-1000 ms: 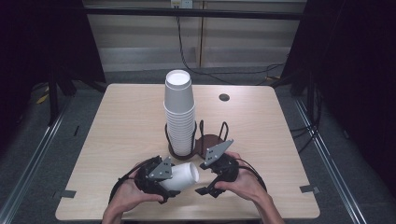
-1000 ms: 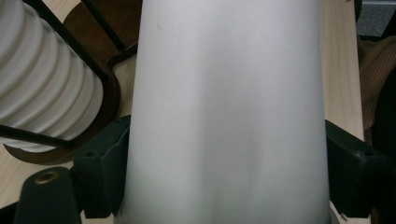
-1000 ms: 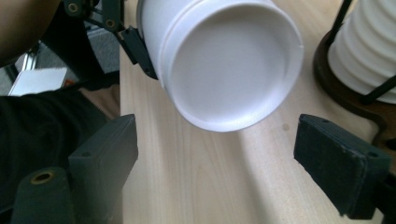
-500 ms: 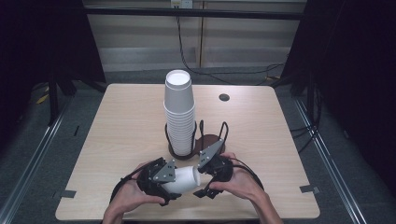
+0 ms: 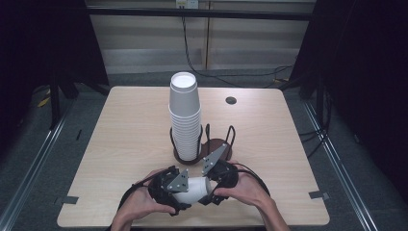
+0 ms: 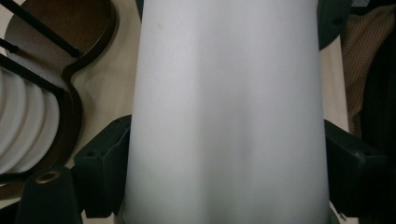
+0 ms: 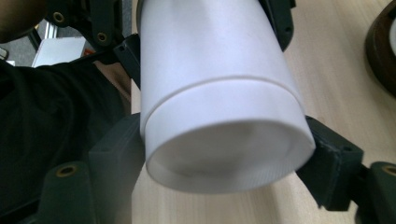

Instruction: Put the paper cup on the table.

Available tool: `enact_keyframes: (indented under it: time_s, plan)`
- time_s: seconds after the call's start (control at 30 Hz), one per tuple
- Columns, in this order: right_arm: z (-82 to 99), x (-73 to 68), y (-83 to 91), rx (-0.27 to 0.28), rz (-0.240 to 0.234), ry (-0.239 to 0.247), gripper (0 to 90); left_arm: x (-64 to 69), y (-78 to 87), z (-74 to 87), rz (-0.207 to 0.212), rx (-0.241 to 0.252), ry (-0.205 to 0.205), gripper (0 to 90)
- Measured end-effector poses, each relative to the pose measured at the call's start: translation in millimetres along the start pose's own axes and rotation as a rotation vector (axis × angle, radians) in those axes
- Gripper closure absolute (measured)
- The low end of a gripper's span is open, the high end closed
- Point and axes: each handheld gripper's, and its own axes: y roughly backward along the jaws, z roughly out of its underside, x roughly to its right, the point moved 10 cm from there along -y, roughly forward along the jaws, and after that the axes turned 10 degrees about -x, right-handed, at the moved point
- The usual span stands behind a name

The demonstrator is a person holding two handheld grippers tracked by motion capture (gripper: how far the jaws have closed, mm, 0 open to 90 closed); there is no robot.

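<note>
White cup (image 5: 192, 189) lies on its side, held between both grippers low over near edge of table (image 5: 120, 134), in front of cup stack (image 5: 184, 115) in holder (image 5: 216, 147); left gripper (image 5: 175, 190) clamped on cup; right gripper (image 5: 211, 185) jaws just closing, pads against cup's end

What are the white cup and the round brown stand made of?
The white cup looks like foam or thick paper: matte, smooth, with a thick raised band near its end. The round brown stand seems to be dark wood with a slight sheen, and thin black posts, probably metal wire, rise from it.
</note>
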Motion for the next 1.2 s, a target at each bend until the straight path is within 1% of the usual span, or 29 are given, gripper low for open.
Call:
enact_keyframes:
  time_s: [0.03, 0.1, 0.13, 0.27, 0.37, 0.4, 0.53, 0.67, 0.73, 0.8, 0.87, 0.9, 0.93, 0.97, 1.0, 1.1, 1.13, 1.2]
  plan:
    - [-0.9, -0.4, -0.2, 0.001, 0.0, 0.001, 21.6, 0.8, 0.7, -1.2, 0.012, 0.003, -0.003, 16.0]
    - [-2.3, -1.5, -0.5, 0.004, -0.005, 0.009, 21.2, 0.5, 0.4, -3.7, 0.01, 0.016, -0.006, 16.0]
    - [-2.6, -1.4, -0.4, 0.003, 0.002, 0.007, 20.9, 0.6, 0.8, -3.8, 0.012, 0.012, -0.007, 16.0]
    - [-2.8, -3.3, 1.3, 0.014, -0.011, 0.016, 20.8, 2.9, -0.4, -4.9, 0.023, 0.015, -0.013, 16.0]
    - [-2.9, -4.3, 0.7, 0.016, -0.009, 0.015, 20.2, 3.8, -2.1, -4.4, 0.026, 0.003, -0.015, 16.0]
    - [-2.6, -4.1, 0.3, 0.013, -0.007, 0.013, 20.3, 4.3, -3.1, -5.2, 0.026, 0.01, -0.014, 16.0]
    - [-2.4, -5.0, -0.1, 0.022, -0.015, 0.012, 21.2, 4.7, -3.4, -5.1, 0.031, 0.011, -0.019, 16.0]
    - [-1.2, -5.0, 0.8, 0.014, -0.013, 0.016, 22.1, 5.0, -2.6, -5.5, 0.04, 0.013, -0.018, 15.9]
    - [0.1, -5.8, 1.5, 0.004, -0.023, 0.01, 22.3, 4.7, -1.7, -6.9, 0.039, 0.028, -0.03, 15.4]
    - [0.4, -6.3, 3.0, 0.013, -0.036, 0.001, 22.5, 5.0, -0.1, -8.2, 0.045, 0.054, -0.02, 15.1]
    - [0.9, -6.1, 4.9, 0.019, -0.035, -0.003, 22.6, 5.0, 1.1, -9.7, 0.044, 0.075, -0.023, 14.7]
    - [0.7, -6.6, 5.6, 0.023, -0.037, -0.002, 22.6, 4.8, 2.0, -9.3, 0.047, 0.071, -0.03, 14.4]
    - [0.6, -7.0, 6.3, 0.025, -0.035, -0.001, 22.6, 4.4, 2.2, -9.5, 0.042, 0.075, -0.027, 14.2]
    - [0.6, -6.8, 6.6, 0.022, -0.031, -0.001, 22.6, 4.3, 2.6, -9.6, 0.045, 0.08, -0.026, 13.9]
    - [0.9, -7.1, 6.9, 0.019, -0.032, -0.002, 22.6, 3.5, 3.0, -10.1, 0.041, 0.084, -0.032, 13.7]
    - [0.6, -7.0, 7.0, 0.02, -0.03, 0.0, 22.6, 3.3, 5.0, -9.8, 0.047, 0.089, -0.03, 13.3]
    - [0.4, -7.5, 7.1, 0.02, -0.032, -0.003, 22.6, 3.7, 5.6, -10.7, 0.058, 0.104, -0.016, 13.3]
    - [-0.5, -7.4, 7.0, 0.027, -0.031, 0.004, 22.6, 2.6, 7.7, -11.1, 0.066, 0.119, -0.008, 13.3]
